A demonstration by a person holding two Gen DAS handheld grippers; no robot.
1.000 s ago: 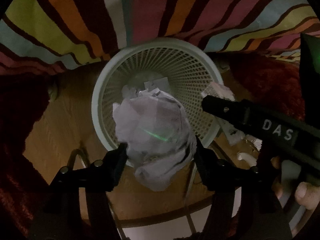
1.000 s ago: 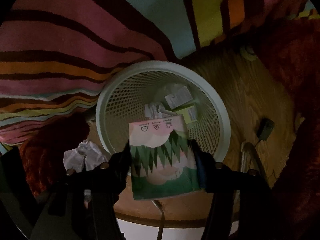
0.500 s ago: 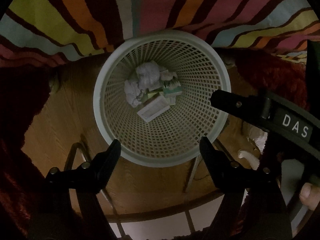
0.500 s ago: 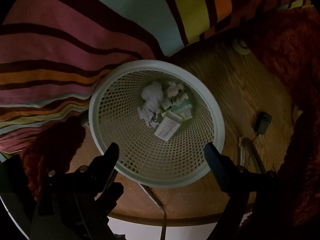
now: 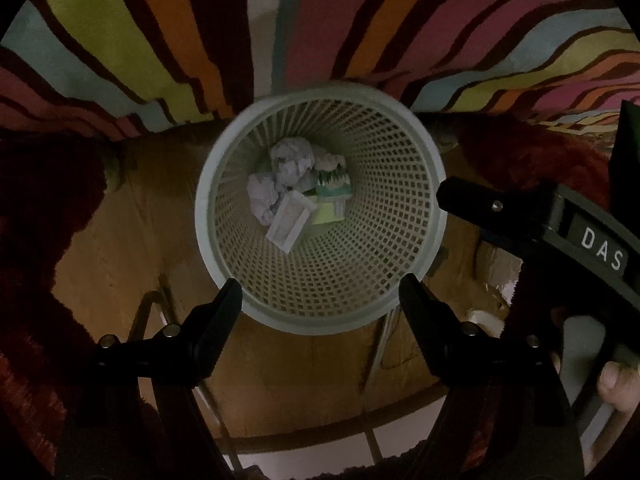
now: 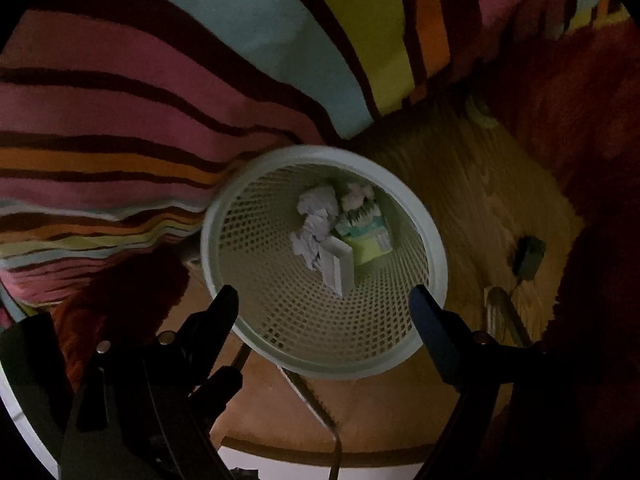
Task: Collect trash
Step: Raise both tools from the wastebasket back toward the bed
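Observation:
A pale mesh wastebasket [image 5: 400, 280] stands on the wooden floor, seen from above; it also shows in the right wrist view [image 6: 404, 344]. Inside lie crumpled white paper [image 5: 288, 164], a green-and-pink wrapper [image 5: 334, 182] and a small white box [image 5: 290, 224]; the right wrist view shows the paper [image 6: 316, 208], wrapper [image 6: 362, 212] and box [image 6: 338, 264] too. My left gripper [image 5: 320, 296] is open and empty above the basket's near rim. My right gripper [image 6: 324, 304] is open and empty above the basket; its finger [image 5: 500, 208] reaches in from the right in the left wrist view.
A striped multicoloured rug [image 5: 320, 20] lies beyond the basket. Dark red shaggy fabric [image 5: 40, 208] flanks the floor on both sides. Thin metal legs [image 6: 312, 400] stand near the basket. A small dark object [image 6: 528, 258] lies on the floor at right.
One second ago the left gripper held crumpled paper and the right held the green wrapper. Both opened; both items now lie in the basket. Both grippers have since risen a little.

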